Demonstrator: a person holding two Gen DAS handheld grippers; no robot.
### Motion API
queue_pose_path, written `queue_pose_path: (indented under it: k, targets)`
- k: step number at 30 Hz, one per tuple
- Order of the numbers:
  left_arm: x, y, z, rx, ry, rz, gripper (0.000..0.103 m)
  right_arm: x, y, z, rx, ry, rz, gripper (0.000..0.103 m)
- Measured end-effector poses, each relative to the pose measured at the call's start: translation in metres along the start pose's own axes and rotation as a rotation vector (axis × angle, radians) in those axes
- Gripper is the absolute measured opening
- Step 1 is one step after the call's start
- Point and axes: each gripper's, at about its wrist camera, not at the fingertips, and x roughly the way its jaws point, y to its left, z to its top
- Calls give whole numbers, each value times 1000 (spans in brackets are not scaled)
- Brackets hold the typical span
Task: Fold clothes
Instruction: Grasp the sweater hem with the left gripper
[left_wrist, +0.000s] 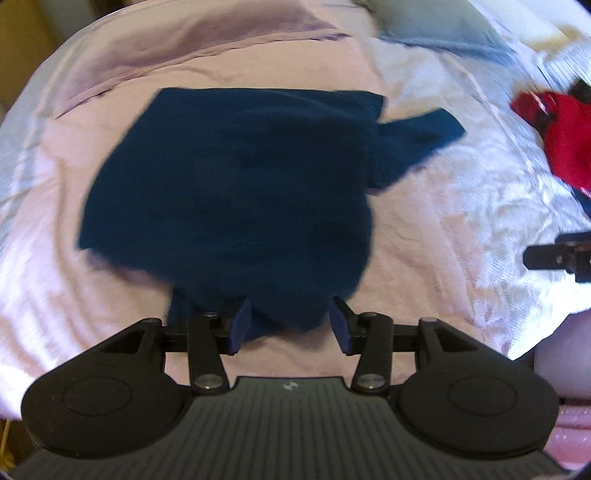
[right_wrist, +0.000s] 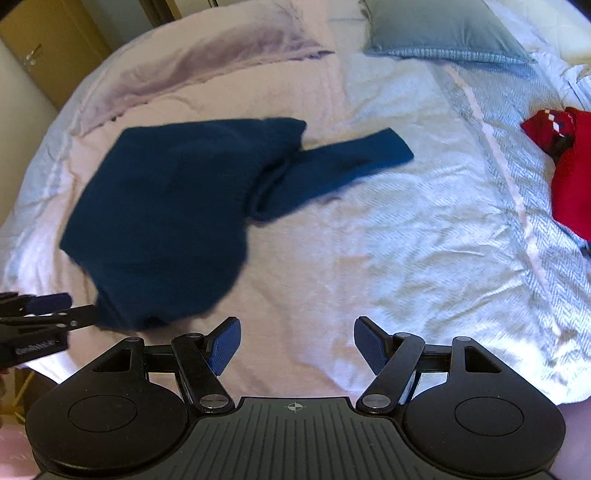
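Note:
A dark blue sweater (left_wrist: 236, 184) lies bunched on the bed, one sleeve (left_wrist: 417, 140) stretched out to the right. My left gripper (left_wrist: 290, 321) is open, its pads either side of the sweater's near edge without clamping it. In the right wrist view the sweater (right_wrist: 166, 214) lies left of centre with its sleeve (right_wrist: 351, 162) pointing right. My right gripper (right_wrist: 297, 345) is open and empty over bare bedding, right of the sweater's near edge. The left gripper shows at the left edge of the right wrist view (right_wrist: 40, 314).
The bed has a pale pink and white cover (right_wrist: 406, 258). A red garment (right_wrist: 569, 170) lies at the right. A grey-blue pillow (right_wrist: 443, 33) is at the head. A wooden cabinet (right_wrist: 48, 48) stands far left. The right gripper shows at the right edge of the left wrist view (left_wrist: 557, 254).

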Motion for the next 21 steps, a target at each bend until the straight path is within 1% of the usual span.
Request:
queue_pose_path:
  k: [2, 4, 5, 7, 9, 10, 11, 12, 13, 15, 16, 18, 20, 21]
  targets:
    - [19, -22, 2, 45, -8, 3, 46, 10, -12, 3, -15, 24, -6, 71]
    - [40, -42, 4, 106, -16, 24, 52, 17, -24, 5, -34, 36, -13, 71]
    - [53, -52, 2, 155, -11, 49, 52, 20, -31, 6, -42, 40, -17, 71]
    - [83, -73, -3, 284, 17, 122, 53, 27, -45, 7, -50, 54, -25, 71]
    - [110, -85, -13, 406, 52, 210, 53, 32, -57, 9, -48, 73, -29, 71]
    - [119, -86, -18, 446, 61, 246, 46, 35, -62, 10, -43, 85, -30, 71]
    - [123, -83, -22, 466, 61, 270, 36, 38, -68, 11, -37, 96, -30, 71]
    - [128, -81, -26, 485, 60, 295, 9, 40, -71, 12, -32, 106, -30, 71]
    - [125, -73, -28, 469, 48, 308, 6, 43, -75, 14, -28, 116, -29, 71]
    - [105, -48, -26, 365, 3, 311, 6, 45, -75, 21, -39, 121, -20, 71]
    - [94, -34, -26, 317, -20, 334, 6, 47, -75, 24, -46, 122, -15, 71]
    - [67, 4, -30, 213, -59, 448, 6, 48, -70, 34, -77, 112, -3, 71]
    - [46, 45, -36, 110, -60, 547, 6, 50, -66, 43, -101, 103, 8, 71]
    - [41, 62, -41, 83, -47, 584, 6, 51, -65, 47, -110, 98, 16, 71]
